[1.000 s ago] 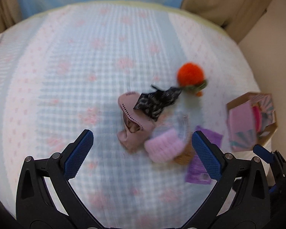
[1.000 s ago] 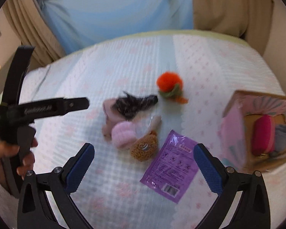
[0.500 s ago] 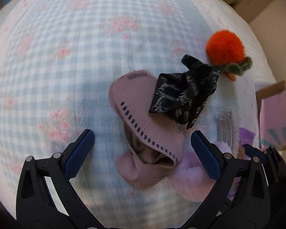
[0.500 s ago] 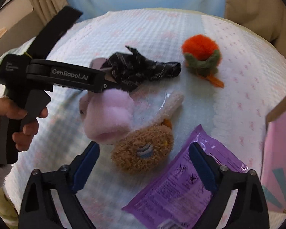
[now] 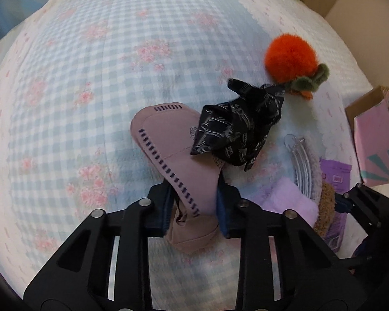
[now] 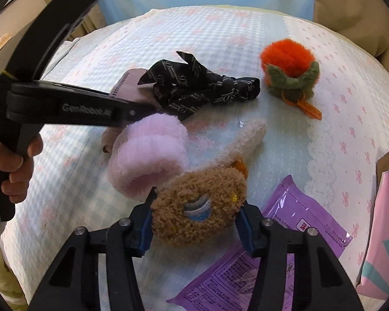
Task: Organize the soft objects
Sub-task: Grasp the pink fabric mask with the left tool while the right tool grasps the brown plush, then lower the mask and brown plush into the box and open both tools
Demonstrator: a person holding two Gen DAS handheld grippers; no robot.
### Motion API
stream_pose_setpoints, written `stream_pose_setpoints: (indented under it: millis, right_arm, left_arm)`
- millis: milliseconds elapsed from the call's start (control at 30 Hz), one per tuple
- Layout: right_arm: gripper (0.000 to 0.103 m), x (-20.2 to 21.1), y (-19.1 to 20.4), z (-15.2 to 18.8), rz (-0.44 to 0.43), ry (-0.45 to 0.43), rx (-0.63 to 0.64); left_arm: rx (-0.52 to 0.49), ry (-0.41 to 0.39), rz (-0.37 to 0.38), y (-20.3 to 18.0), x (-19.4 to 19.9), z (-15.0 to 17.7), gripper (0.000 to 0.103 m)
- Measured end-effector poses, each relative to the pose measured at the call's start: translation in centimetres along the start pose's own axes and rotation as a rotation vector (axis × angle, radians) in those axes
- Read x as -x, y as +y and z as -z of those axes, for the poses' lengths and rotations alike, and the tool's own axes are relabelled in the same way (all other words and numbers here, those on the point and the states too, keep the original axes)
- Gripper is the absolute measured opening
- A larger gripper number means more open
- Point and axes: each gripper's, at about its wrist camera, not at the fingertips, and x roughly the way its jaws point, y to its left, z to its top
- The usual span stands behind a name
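My left gripper (image 5: 194, 207) is shut on a mauve pink sock (image 5: 173, 155) lying on the bed. A black patterned scarf (image 5: 241, 132) lies over the sock's far end. My right gripper (image 6: 197, 223) is shut on a brown fuzzy plush (image 6: 197, 204) with a cream handle. A fluffy pink roll (image 6: 147, 158) sits just left of the plush, touching it. An orange pompom with green leaves (image 6: 290, 64) lies further back on the right. The left gripper's body (image 6: 64, 103) crosses the right wrist view above the pink roll.
A purple plastic packet (image 6: 293, 233) lies under and right of the right gripper. A pink cardboard box (image 5: 376, 140) stands at the bed's right edge. A clear hair clip (image 5: 298, 155) lies beside the scarf. The bed has a blue checked cover (image 5: 90, 77).
Both grippers moved forward and down and closed: the left onto the pink sock, the right onto the brown plush.
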Motion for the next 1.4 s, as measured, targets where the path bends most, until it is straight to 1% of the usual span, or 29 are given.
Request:
stream_pose_setpoints:
  millis: [133, 167, 300, 433, 600, 800, 867, 1100, 1267, 1333, 1400]
  right_arm:
    - [0.050, 0.5, 0.0, -0.1, 0.002, -0.009, -0.010]
    - [0.050, 0.9, 0.4, -0.3, 0.004, -0.012, -0.008]
    - [0.050, 2.6, 0.8, -0.2, 0.012, -0.028, -0.004]
    - [0.050, 5.2, 1.2, -0.2, 0.022, -0.051, -0.003]
    - [0.050, 9.6, 1.7, -0.8, 0.025, -0.088, -0.016]
    - [0.050, 16.2, 1.8, -2.3, 0.038, -0.150, -0.040]
    - [0.050, 18.5, 1.8, -2.8, 0.042, -0.169, -0.048]
    - [0.050, 28.1, 0.7, -3.6, 0.060, -0.232, -0.074]
    - [0.050, 34.6, -0.4, -3.1, 0.065, -0.266, -0.092]
    - [0.050, 36.9, -1.1, -2.7, 0.053, -0.280, -0.106]
    - [0.050, 38.3, -1.8, -2.7, 0.057, -0.287, -0.103]
  left_arm:
    - [0.014, -0.022, -0.016, -0.1, 1.1, 0.4, 0.021]
    - [0.021, -0.027, -0.019, 0.6, 1.3, 1.0, 0.021]
    - [0.070, -0.042, -0.029, 1.2, 3.0, 1.8, 0.020]
    - [0.118, -0.075, -0.036, 1.4, 6.9, 2.2, 0.020]
    - [0.141, -0.129, -0.045, 0.6, 12.7, 2.5, 0.020]
    - [0.150, -0.206, -0.072, -2.1, 20.3, 2.6, 0.020]
    - [0.143, -0.236, -0.099, -3.5, 23.1, 2.8, 0.020]
    - [0.141, -0.327, -0.135, -8.8, 31.5, 3.3, 0.020]
    - [0.161, -0.358, -0.132, -12.5, 35.5, 4.4, 0.020]
    - [0.166, -0.361, -0.137, -14.1, 36.3, 4.7, 0.020]
    - [0.164, -0.362, -0.128, -16.0, 36.8, 4.8, 0.020]
